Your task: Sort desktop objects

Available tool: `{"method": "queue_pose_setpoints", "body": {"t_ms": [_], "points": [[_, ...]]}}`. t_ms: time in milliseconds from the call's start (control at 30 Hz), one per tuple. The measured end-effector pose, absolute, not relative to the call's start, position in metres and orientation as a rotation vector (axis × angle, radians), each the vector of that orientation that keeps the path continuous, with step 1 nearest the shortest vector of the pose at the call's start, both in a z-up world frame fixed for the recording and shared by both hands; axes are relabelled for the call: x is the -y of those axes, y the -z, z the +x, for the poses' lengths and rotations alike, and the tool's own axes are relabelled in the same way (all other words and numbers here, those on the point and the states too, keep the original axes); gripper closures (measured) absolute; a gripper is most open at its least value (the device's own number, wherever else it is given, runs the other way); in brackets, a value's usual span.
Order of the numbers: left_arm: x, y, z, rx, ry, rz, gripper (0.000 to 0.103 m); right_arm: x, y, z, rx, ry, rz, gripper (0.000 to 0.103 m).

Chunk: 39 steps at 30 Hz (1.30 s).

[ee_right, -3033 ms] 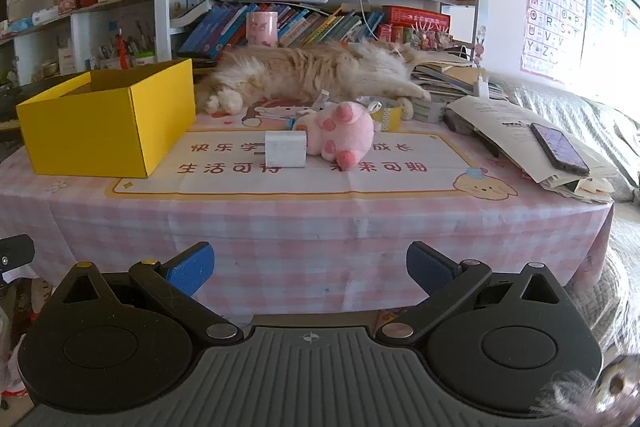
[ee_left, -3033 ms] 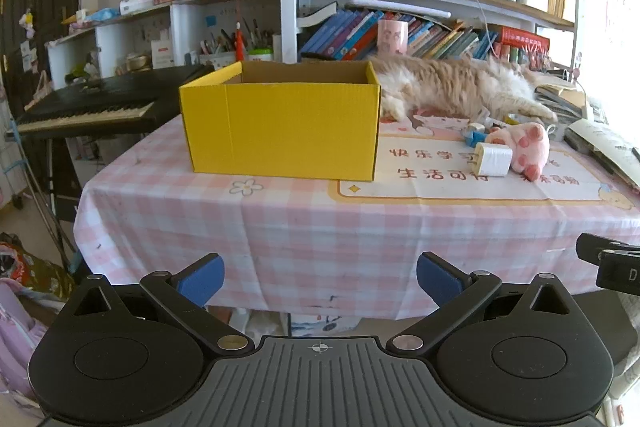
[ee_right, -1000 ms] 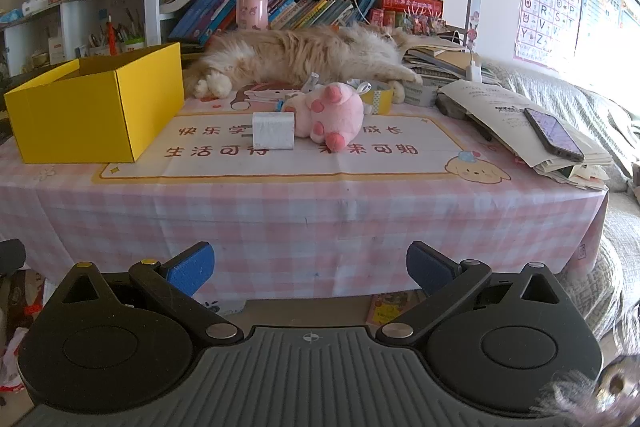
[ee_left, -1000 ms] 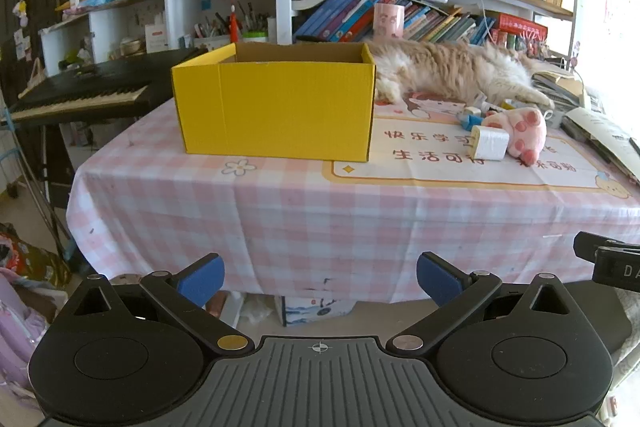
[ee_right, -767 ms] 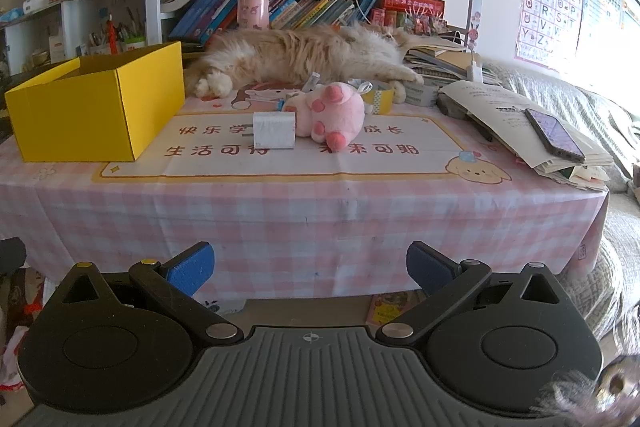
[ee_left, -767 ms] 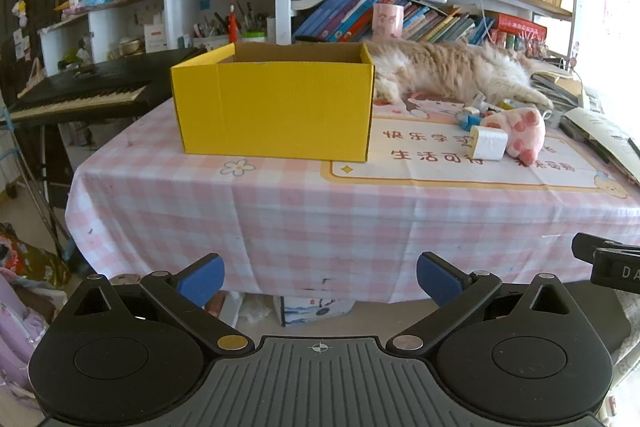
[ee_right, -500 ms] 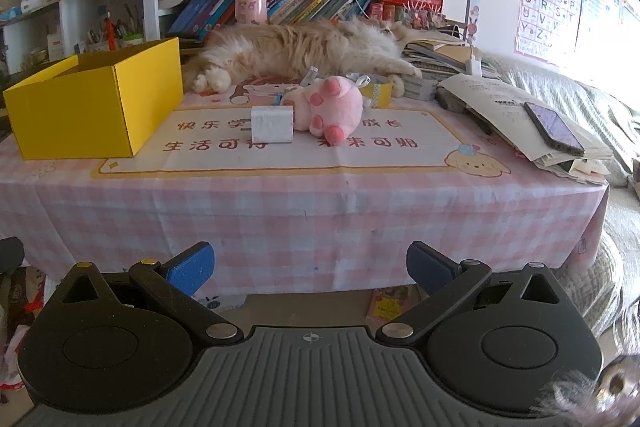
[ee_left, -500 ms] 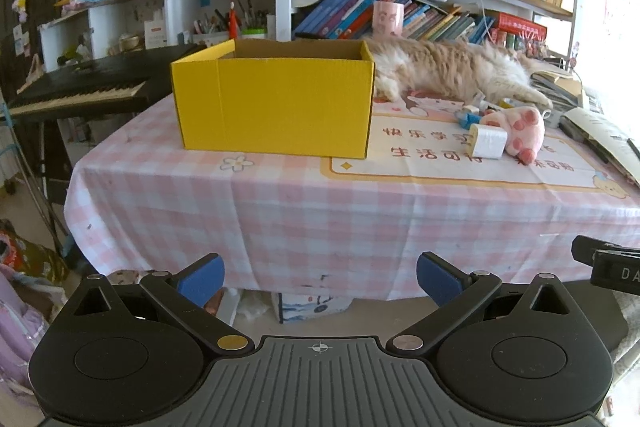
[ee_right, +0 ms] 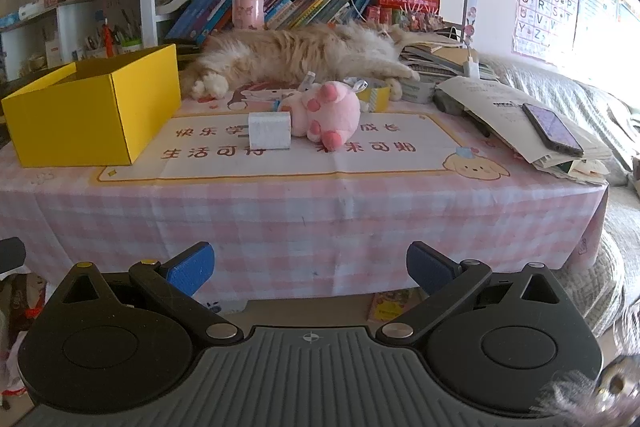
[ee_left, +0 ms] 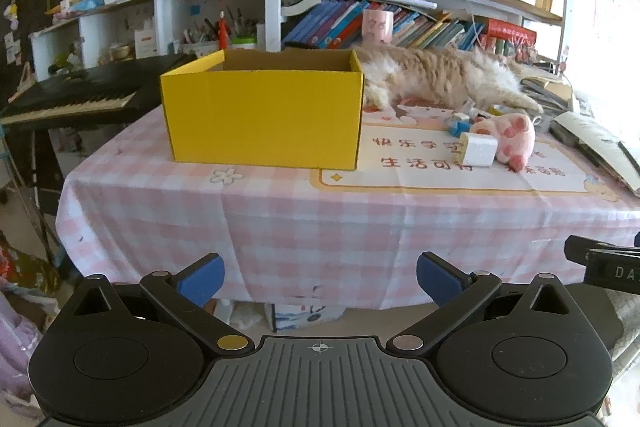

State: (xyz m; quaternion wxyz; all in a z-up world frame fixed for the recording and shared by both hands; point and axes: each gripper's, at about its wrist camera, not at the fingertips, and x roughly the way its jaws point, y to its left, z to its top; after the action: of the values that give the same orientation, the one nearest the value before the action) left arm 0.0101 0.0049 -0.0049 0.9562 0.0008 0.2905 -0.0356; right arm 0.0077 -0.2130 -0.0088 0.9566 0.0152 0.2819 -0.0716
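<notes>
Here both grippers — left (ee_left: 318,273), right (ee_right: 310,263) — hang level before the table (ee_right: 320,211), jaws spread wide, empty.

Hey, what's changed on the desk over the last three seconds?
Only the viewpoints shifted: both open grippers, left and right, dropped slightly lower before the table. Nothing was grasped or released. The yellow box, white charger, pink plush toy and cat stayed put.

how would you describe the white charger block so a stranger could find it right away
Start at the yellow box on the pink checked tablecloth, then move right onto the printed mat. The white charger block stands there beside the pink plush toy. It is the only hard-edged white cube; its neighbour is soft, round and pink.
</notes>
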Motion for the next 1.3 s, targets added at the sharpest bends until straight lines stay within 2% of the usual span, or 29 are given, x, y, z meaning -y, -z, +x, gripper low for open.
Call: {"method": "queue_pose_setpoints", "body": {"t_ms": [700,1300], "points": [[0.015,0.01,0.033,-0.626,0.149,-0.014,0.0,0.225,0.009,0.017,-0.586,0.139,0.004,0.0],[0.049,0.006,0.079,-0.639,0.193,0.025,0.0,0.246,0.015,0.07,-0.641,0.106,0.018,0.0]]}}
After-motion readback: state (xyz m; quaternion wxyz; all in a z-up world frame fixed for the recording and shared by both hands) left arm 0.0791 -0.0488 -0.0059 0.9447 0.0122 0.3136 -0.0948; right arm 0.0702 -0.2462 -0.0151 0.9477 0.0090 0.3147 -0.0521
